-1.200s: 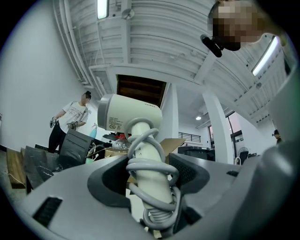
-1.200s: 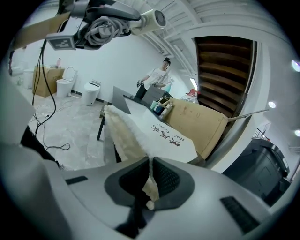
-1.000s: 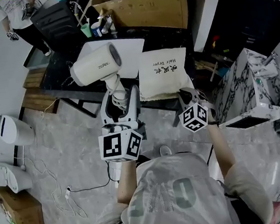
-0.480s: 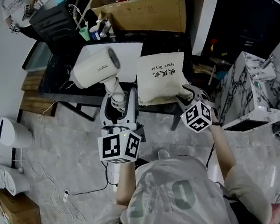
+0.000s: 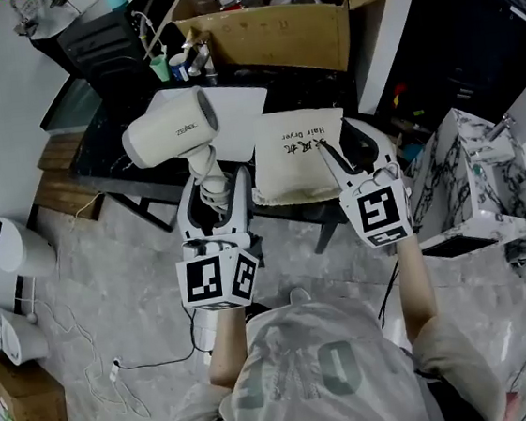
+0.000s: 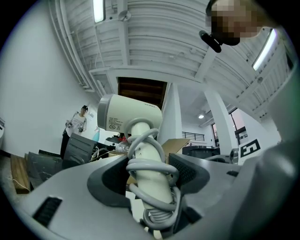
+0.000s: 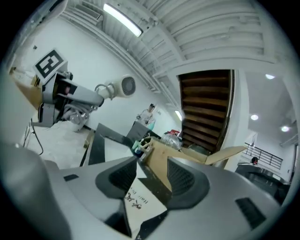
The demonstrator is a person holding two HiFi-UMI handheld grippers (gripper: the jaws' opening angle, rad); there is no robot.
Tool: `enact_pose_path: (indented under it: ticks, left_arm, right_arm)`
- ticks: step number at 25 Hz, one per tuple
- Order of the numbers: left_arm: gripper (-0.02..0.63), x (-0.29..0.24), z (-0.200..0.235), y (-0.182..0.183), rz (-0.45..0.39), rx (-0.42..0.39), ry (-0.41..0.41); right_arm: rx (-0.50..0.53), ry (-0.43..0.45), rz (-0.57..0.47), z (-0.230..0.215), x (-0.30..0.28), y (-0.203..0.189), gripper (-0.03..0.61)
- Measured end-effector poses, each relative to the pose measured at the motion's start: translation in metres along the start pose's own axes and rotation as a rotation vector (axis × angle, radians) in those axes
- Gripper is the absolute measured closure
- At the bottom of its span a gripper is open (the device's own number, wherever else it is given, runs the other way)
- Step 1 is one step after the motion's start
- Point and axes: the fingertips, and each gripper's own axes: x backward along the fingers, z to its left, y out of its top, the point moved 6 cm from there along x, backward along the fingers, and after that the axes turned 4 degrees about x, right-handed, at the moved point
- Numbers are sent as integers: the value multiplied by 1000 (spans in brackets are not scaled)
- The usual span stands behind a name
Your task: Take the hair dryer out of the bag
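The cream hair dryer (image 5: 168, 135) is out of the bag and held up over the black table (image 5: 120, 160). My left gripper (image 5: 213, 190) is shut on its handle, which has the grey cord coiled round it (image 6: 150, 161). The beige cloth bag (image 5: 299, 153) with black print lies flat on the table to the right of the dryer. My right gripper (image 5: 348, 144) hovers above the bag's right edge. Its jaws are opening, with nothing pressed between them. In the right gripper view (image 7: 152, 176) the bag (image 7: 140, 201) shows below the jaws, and the dryer (image 7: 119, 88) is off to the left.
An open cardboard box (image 5: 270, 20) and some bottles (image 5: 180, 61) stand at the back of the table. A white sheet (image 5: 238, 113) lies under the dryer. A marble-patterned box (image 5: 471, 172) stands on the right, and white appliances (image 5: 8, 248) on the floor at left. A person (image 6: 77, 123) stands far off.
My right gripper has let go of the bag's near edge, opened and risen above the bag. The bag now lies loose on the table. The left gripper still holds the dryer.
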Motion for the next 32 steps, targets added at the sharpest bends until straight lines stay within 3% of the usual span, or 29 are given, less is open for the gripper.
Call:
enact_pose_path:
  ticks: [4, 8, 12, 20, 32]
  left_arm:
    - [334, 3, -5, 4, -27, -56, -3]
    - [334, 9, -7, 3, -43, -114, -2]
    - [334, 14, -8, 0, -38, -118, 4]
    - [334, 18, -6, -10, -19, -109, 20]
    - [334, 19, -8, -9, -23, -109, 12]
  right_arm:
    - [-185, -115, -159, -2, 12, 27, 385]
    - [-361, -177, -266, 8, 22, 34, 483]
    - [-337, -238, -253, 21, 29, 32, 529]
    - [-375, -175, -240, 52, 31, 24, 538]
    - [-347, -174, -233, 54, 30, 23, 540]
